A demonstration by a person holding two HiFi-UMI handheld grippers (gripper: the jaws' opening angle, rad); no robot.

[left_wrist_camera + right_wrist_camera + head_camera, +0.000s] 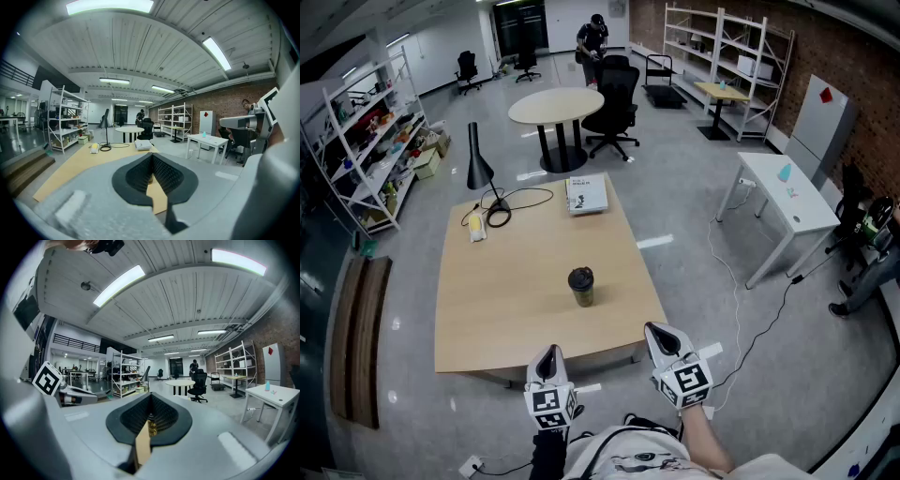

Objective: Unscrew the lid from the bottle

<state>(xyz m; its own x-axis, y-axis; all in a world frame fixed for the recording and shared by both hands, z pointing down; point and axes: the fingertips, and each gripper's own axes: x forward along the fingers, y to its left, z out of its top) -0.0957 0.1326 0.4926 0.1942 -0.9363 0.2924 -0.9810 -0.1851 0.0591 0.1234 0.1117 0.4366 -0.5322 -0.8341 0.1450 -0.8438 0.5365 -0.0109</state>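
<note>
The head view shows the whole bottle (580,291) standing upright on the wooden table (506,291), dark lid (580,277) on, apart from both grippers; the gripper views catch only a sliver of it. Left gripper (549,353) and right gripper (657,332) are each pressed together, holding nothing.

The bottle (580,292) is showing an olive-gold body under a black lid (580,277). The table (511,300) is gleaming pale tan. The left gripper (548,354) and the right gripper (660,334) are both wearing grey shells, black ribbed pads (165,176) and black-and-white square markers (686,381). The lamp (475,161) is looking solid black.
</note>
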